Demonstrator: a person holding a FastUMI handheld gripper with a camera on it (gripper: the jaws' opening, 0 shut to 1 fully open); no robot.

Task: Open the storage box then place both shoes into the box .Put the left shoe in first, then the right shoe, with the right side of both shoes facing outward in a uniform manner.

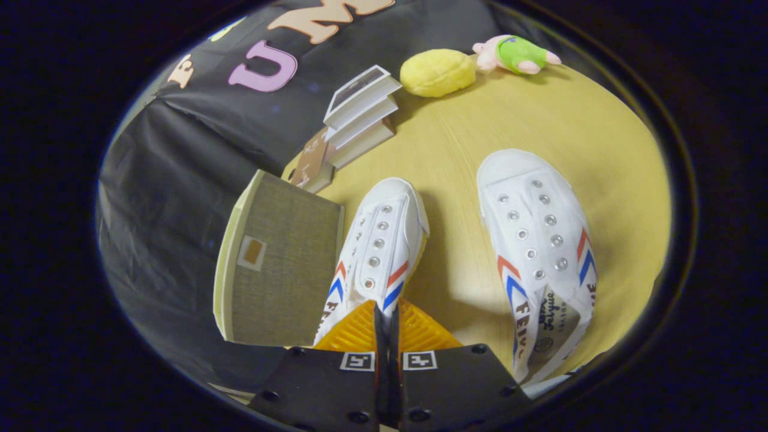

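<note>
A white sneaker (379,240) with red and blue chevrons lies toe-away on the wooden table, right beside the grey fabric storage box (282,270). My gripper (387,315) is at this shoe's heel end with its fingers (360,330) pressed almost together on the thin rim of the shoe's opening. The heel is hidden under the fingers. The second matching sneaker (537,252) lies to the right, also toe-away and apart from the first. The box shows a flat grey panel with a small label and a pale edge. Whether it is open cannot be told.
Beyond the box stands a stack of books (360,114). A yellow plush (437,73) and a pink-and-green plush toy (516,55) lie at the far side of the table (600,138). The black cloth wall hangs behind the box.
</note>
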